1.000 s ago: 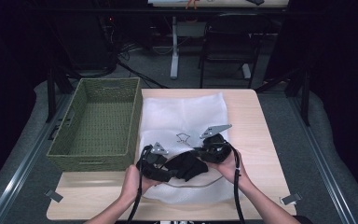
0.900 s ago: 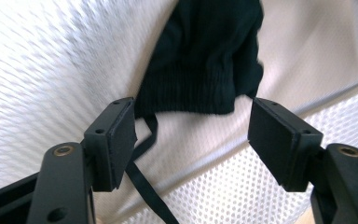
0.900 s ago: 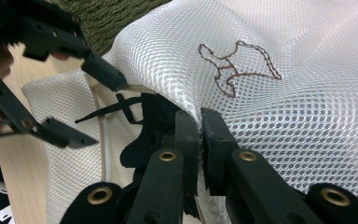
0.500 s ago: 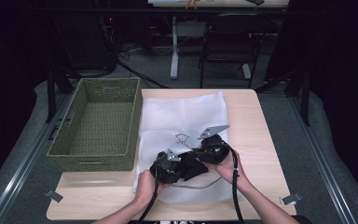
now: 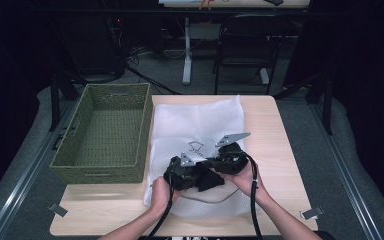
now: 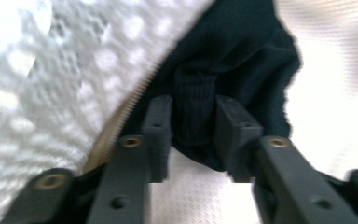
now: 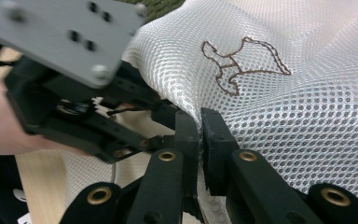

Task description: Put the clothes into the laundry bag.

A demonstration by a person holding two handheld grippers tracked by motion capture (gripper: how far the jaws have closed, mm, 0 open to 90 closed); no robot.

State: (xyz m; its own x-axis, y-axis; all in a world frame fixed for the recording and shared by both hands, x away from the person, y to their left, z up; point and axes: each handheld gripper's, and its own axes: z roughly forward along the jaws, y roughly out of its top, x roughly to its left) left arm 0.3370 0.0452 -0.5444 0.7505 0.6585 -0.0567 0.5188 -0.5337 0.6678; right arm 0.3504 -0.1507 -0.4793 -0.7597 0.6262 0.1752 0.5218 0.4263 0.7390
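A white mesh bag [image 5: 195, 120] with a brown embroidered mark [image 7: 242, 60] lies on the wooden table [image 5: 275, 130]. My right gripper [image 7: 199, 135] is shut on the bag's edge near its opening and lifts it. My left gripper [image 6: 193, 135] has the ribbed cuff of a black garment [image 6: 242, 56] between its pads, which touch it on both sides; its jaws have just been opening a little. The garment sits at the bag's zip edge [image 6: 135, 102]. In the high view both grippers meet over the bag's near end, left gripper [image 5: 190, 172] beside right gripper [image 5: 220, 162].
A green woven basket [image 5: 105, 125] stands on the table's left side, against the bag. The person's forearms come in from the bottom edge. Cables trail from both grippers toward the table's front. Chairs and a desk leg stand beyond the far edge.
The left hand has moved right and slightly down, closer to the right gripper, carrying the black garment toward the bag's opening. The right gripper has kept still on the mesh.
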